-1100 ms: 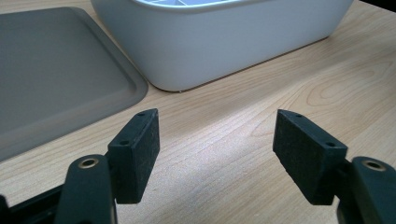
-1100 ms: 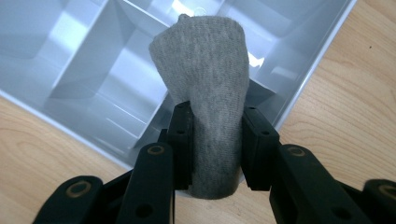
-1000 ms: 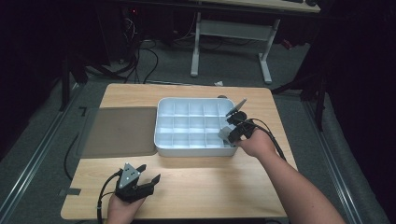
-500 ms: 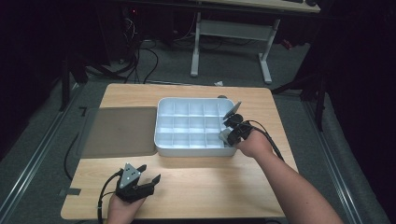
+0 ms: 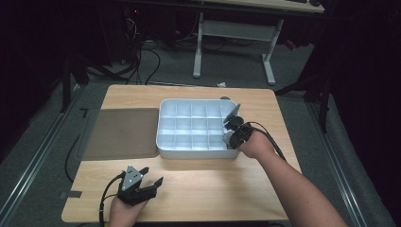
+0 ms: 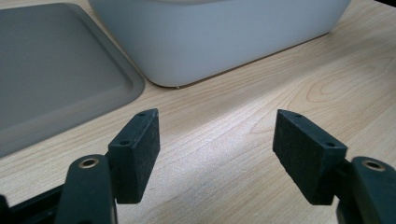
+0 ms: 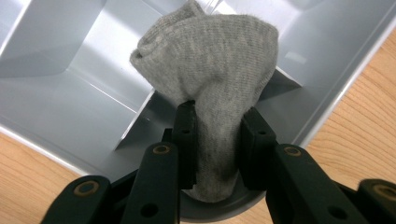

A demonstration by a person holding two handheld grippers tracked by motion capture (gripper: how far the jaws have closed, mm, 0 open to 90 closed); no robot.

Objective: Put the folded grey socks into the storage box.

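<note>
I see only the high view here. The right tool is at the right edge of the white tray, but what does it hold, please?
Observer: In the right gripper view, the right tool pinches a grey sock. Its jaws have just been closing, with the sock between them.
Operator: Is the sock inside the tray?
Observer: Its bunched end sits over a compartment of the white tray, close to the rim. I cannot tell whether it touches the bottom.
Operator: And the left tool, is something in it?
Observer: No. In the left gripper view, the left tool stands open over the wooden table, with nothing between its jaws.
</note>
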